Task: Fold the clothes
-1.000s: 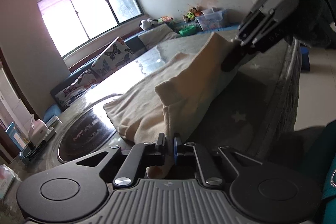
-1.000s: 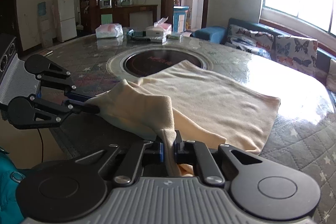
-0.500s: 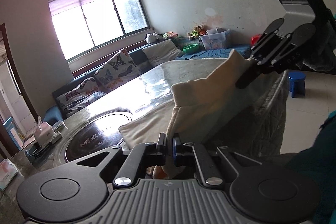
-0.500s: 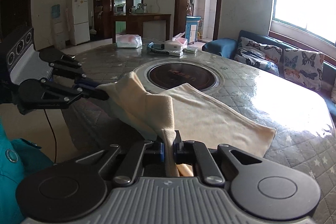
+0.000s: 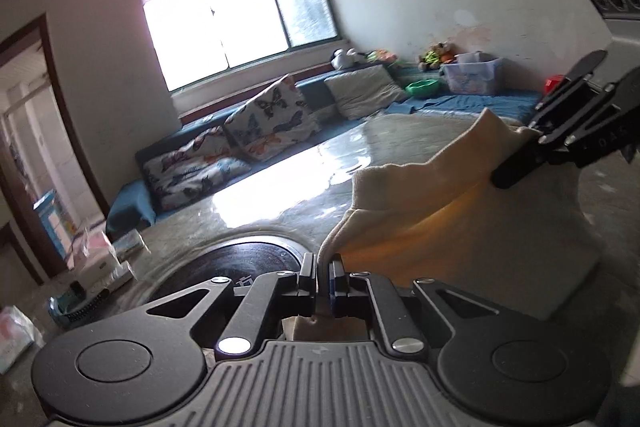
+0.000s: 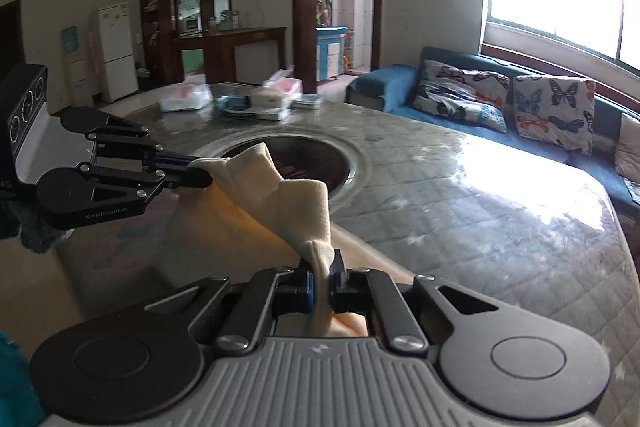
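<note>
Cream cloth [image 5: 460, 239] lifted off the near edge of the table [image 6: 500, 227], one corner clamped in the left gripper [image 5: 323, 279], jaws together on it, the other corner clamped in the right gripper [image 6: 322, 283], likewise pinched tight. Between the two grips a slack top edge, sagging and puckering into soft peaks; below it the rest draping down toward the tabletop, lower hem out of sight behind the gripper bodies. Judged soft, light and limp: a knit or fleece-like fabric with no stiffness of its own, apt to droop wherever unsupported and to bunch if the corners drift together. Unlikely to slip from the pads given the thick fold pinched in each, yet prone to twisting near the grips, as the rolled wad at the right jaws suggests. Best held at the very corners, as now, and kept spread apart and taut so the edge runs straight before laying over. Dark round inset [image 6: 300, 155] in the table just beyond the cloth, boxes [image 6: 276, 95] farther back, well clear
</note>
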`<state>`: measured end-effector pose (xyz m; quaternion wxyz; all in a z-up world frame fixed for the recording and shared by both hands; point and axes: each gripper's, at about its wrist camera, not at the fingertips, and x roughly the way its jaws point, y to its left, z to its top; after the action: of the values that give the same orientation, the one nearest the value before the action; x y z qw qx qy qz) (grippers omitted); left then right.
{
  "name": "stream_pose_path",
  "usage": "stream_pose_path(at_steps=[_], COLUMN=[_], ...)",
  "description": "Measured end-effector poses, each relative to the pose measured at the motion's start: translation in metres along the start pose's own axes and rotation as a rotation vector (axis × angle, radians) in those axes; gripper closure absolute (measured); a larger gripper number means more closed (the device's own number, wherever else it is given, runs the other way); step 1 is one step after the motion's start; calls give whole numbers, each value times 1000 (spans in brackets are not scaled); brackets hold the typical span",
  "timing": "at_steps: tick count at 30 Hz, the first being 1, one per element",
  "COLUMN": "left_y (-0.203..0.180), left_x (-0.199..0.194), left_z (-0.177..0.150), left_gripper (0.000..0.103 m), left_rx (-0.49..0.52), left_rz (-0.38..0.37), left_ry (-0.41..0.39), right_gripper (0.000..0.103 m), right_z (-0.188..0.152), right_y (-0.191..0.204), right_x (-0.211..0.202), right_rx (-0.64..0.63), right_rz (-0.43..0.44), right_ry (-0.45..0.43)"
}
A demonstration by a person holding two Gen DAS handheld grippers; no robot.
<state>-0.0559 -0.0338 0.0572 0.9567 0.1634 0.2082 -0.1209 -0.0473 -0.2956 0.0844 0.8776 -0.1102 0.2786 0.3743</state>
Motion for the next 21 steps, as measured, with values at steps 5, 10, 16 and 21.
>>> stream_pose_path(at_steps=[5, 10, 16, 21], left_y=[6, 10, 21, 3], left_x=[66, 85, 71, 44], left_z=[-6, -17, -5, 6], left_gripper=[95, 86, 81, 81], left_rx=[-58, -80, -140, -139], left_rz=[18, 33, 91, 14], left_ry=[116, 146, 101, 57], right_gripper=[93, 77, 70, 73], right_z=[4, -14, -24, -19], right_y=[-36, -55, -73, -56], right_x=[53, 85, 62, 59], right_rx=[86, 178, 327, 269], right_rz=[-38, -112, -211, -140], right_ry=[38, 62, -57, -50])
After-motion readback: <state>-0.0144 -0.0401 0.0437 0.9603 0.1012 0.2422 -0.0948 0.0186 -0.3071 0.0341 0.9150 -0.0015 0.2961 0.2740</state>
